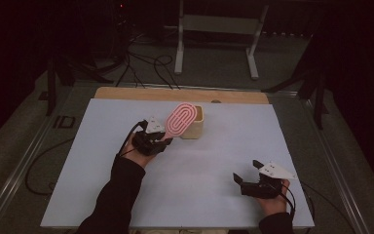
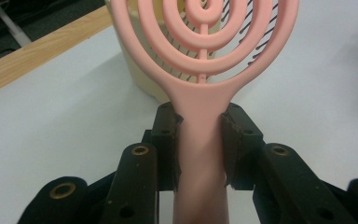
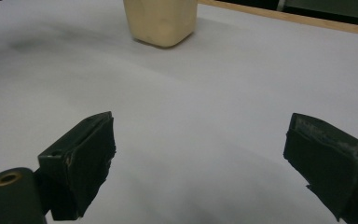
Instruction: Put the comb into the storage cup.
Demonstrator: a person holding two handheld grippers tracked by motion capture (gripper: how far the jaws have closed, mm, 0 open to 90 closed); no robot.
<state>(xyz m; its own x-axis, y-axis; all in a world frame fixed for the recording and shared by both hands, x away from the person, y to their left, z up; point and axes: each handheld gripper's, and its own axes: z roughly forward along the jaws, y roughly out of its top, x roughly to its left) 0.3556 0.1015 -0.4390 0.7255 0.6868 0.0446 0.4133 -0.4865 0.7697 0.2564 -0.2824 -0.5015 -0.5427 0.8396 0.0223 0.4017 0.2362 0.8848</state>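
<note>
A pink hairbrush (image 1: 180, 120) with a looped, vented head is held up in front of a cream cup (image 1: 196, 123) at the table's far middle. My left gripper (image 1: 161, 141) is shut on the brush's handle, and both pads clamp the handle (image 2: 200, 140) just under the head (image 2: 205, 37). The head overlaps the cup (image 2: 142, 70) behind it; black bristles show through the loops. My right gripper (image 1: 246, 171) rests low at the near right, open, with nothing between its pads (image 3: 91, 163). The cup (image 3: 161, 21) stands well ahead of it.
A white sheet (image 1: 209, 161) covers the table, with a wooden edge (image 1: 180, 94) along the far side. Beyond the table are cables (image 1: 146, 66) on the floor and a white metal frame (image 1: 219, 29). Dark stands flank the table.
</note>
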